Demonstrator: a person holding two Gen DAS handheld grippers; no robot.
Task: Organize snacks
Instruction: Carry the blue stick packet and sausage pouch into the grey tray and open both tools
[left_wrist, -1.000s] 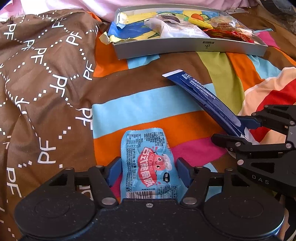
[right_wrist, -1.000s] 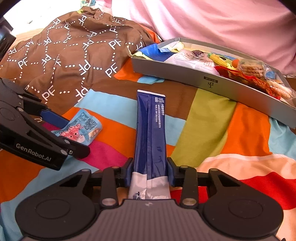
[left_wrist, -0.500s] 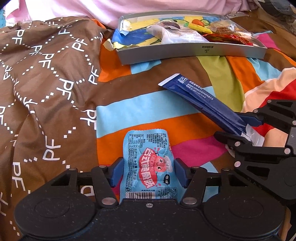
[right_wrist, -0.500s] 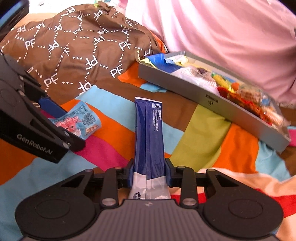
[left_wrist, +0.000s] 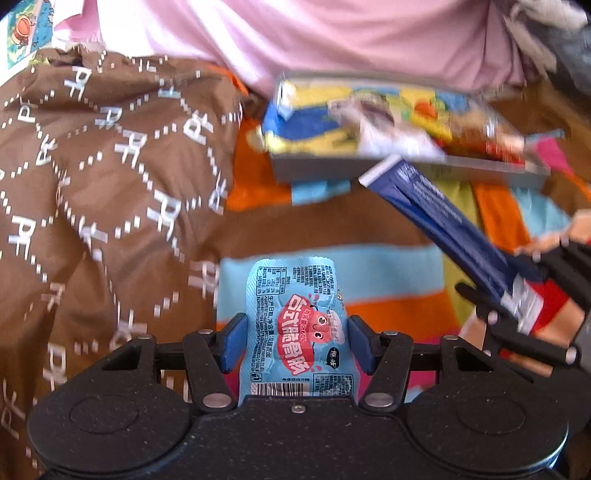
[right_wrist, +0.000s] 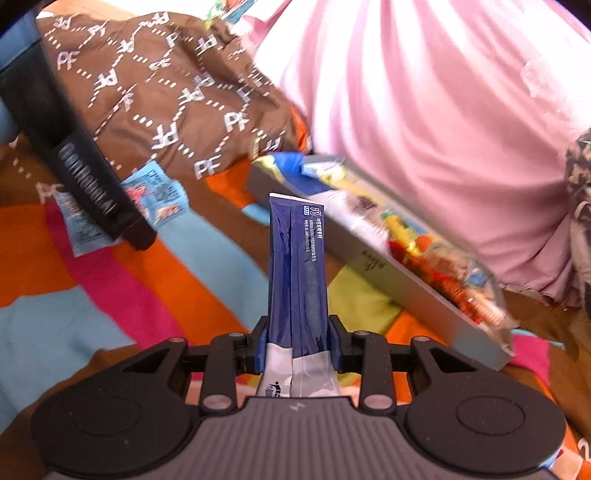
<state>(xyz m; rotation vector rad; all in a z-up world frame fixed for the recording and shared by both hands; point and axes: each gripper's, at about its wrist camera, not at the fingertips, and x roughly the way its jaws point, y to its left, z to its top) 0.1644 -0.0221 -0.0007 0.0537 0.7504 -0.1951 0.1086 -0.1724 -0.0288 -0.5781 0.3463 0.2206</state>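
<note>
1. A light blue snack packet (left_wrist: 295, 325) is pinched between the blue-padded fingers (left_wrist: 232, 341) of the left gripper (left_wrist: 293, 341), its barcode end lying nearest the camera and its printed face turned up.
2. The same packet (right_wrist: 155, 195) is seen in the right wrist view, partly hidden behind the black body of the left gripper (right_wrist: 85, 184), above the striped blanket (right_wrist: 110, 280).
3. A long dark blue packet (right_wrist: 297, 280) is pinched at its white end between the fingers (right_wrist: 261, 343) of the right gripper (right_wrist: 297, 343), and its far end is pointed up and away toward the tray.
4. In the left wrist view, that dark blue packet (left_wrist: 443, 225) is seen slanting from the right gripper (left_wrist: 517, 314) at the right edge up toward the tray's near wall.
5. A grey tray (right_wrist: 369, 262) is set on the blanket beyond both packets, and it is filled with mixed snack wrappers (right_wrist: 443, 266) in yellow, blue and red.
6. The tray (left_wrist: 317, 170) is blurred in the left wrist view, so its contents cannot be told apart there.
7. A brown cloth with white letters (left_wrist: 110, 177) is bunched to the left of the tray, and pink fabric (right_wrist: 424, 110) is heaped behind it.
</note>
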